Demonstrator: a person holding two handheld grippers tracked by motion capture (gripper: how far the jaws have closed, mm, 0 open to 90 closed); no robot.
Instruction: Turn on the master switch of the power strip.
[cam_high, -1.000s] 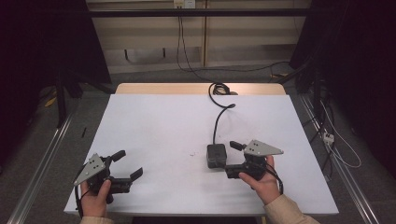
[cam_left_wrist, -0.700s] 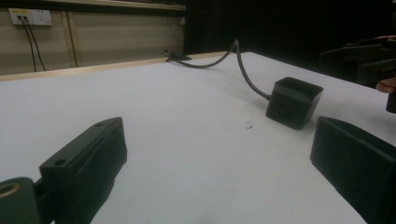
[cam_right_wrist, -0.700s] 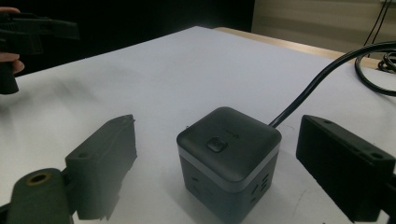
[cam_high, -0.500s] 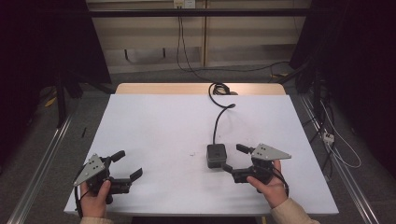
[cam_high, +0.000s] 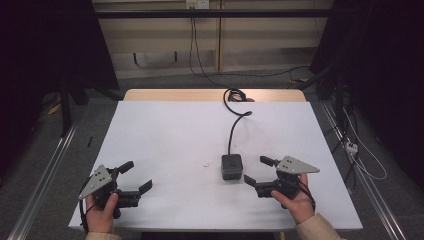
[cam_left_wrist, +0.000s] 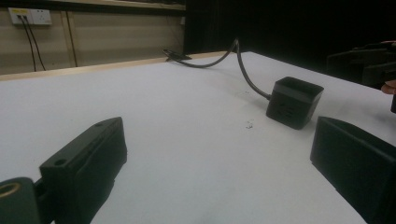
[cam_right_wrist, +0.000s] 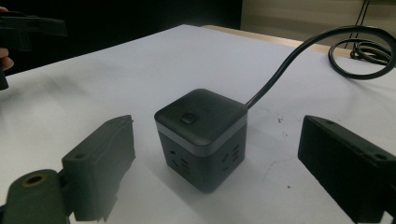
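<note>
A black cube power socket sits on the white table, its black cable running to the far edge. My right gripper stands open just right of the cube, jaws pointing at it without touching. In the right gripper view the cube rests a little beyond the wide-apart jaws, its top button and side sockets showing. My left gripper is open near the front left corner, nothing between its jaws. The left gripper view looks across bare table to the cube.
The cable coils at the table's far edge, by a wooden strip. Metal rails run along both sides of the table. A wall socket with cords sits at the back. Dark curtains flank the room.
My right gripper has drawn back to the right, away from the cube it was up against. The left gripper and the cube have stayed put.
</note>
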